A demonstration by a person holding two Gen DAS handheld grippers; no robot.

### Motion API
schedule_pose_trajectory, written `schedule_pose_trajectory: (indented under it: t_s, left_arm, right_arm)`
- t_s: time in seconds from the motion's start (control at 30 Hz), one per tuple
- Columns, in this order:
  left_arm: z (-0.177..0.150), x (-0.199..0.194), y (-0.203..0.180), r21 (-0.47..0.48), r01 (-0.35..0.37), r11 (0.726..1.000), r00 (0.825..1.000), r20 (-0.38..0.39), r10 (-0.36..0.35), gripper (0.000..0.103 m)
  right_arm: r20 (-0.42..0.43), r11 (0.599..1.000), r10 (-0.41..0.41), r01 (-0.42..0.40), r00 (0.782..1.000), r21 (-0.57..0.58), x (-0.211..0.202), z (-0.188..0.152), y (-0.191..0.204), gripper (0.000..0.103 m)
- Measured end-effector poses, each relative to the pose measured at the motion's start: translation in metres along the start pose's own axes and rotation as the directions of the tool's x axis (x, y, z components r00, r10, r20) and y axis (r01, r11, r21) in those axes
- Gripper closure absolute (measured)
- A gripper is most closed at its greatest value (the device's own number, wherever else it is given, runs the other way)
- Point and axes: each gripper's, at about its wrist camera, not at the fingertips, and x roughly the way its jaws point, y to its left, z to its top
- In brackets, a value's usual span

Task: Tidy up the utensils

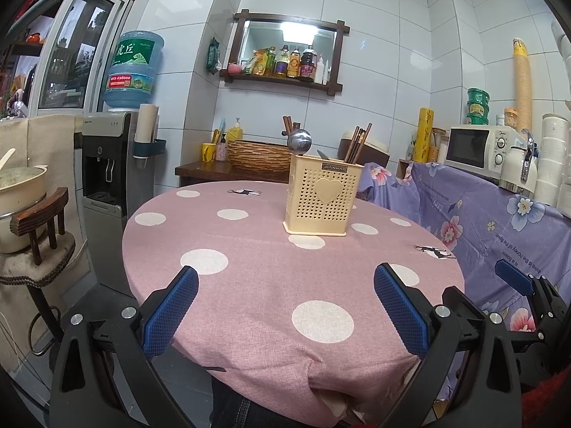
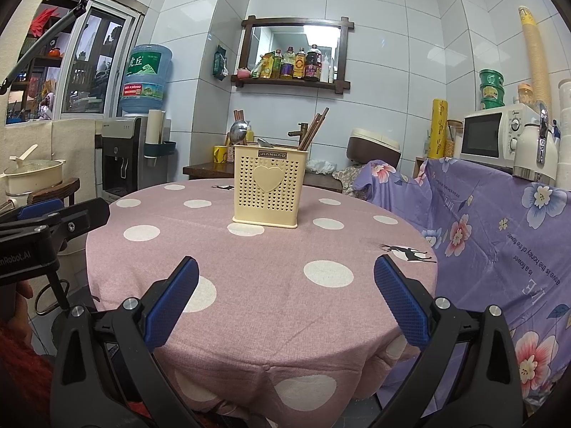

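Observation:
A cream perforated utensil holder (image 1: 323, 196) (image 2: 268, 187) with a heart on its front stands upright on the far middle of the round pink polka-dot table (image 1: 271, 292) (image 2: 257, 278). A metal ladle (image 1: 299, 141) (image 2: 238, 132) and several brown chopsticks (image 1: 358, 144) (image 2: 313, 129) stick out of it. My left gripper (image 1: 285, 306) hovers open over the table's near edge, nothing between its blue pads. My right gripper (image 2: 285, 303) is open too, also near the front edge and well short of the holder. The right gripper (image 1: 524, 285) shows at the left wrist view's right edge.
A purple floral cloth (image 2: 499, 235) covers the counter on the right, with a microwave (image 2: 492, 139) and a white kettle (image 2: 535, 153) on it. A water dispenser (image 1: 107, 164) stands left of the table, a pot (image 1: 21, 185) on a small stand nearer. A dark side table (image 1: 207, 171) sits behind.

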Motion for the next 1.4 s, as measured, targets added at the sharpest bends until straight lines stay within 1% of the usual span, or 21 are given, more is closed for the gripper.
schedule_pose_trajectory:
  t_s: [1.4]
  left_arm:
    - [0.0002, 0.0016, 0.0029, -0.008, -0.016, 1.000, 1.000, -0.006, 0.016, 0.005]
  right_arm:
    - [-0.006, 1.000, -0.008, 0.008, 1.000, 0.003, -0.0022, 0.0019, -0.0018, 0.006]
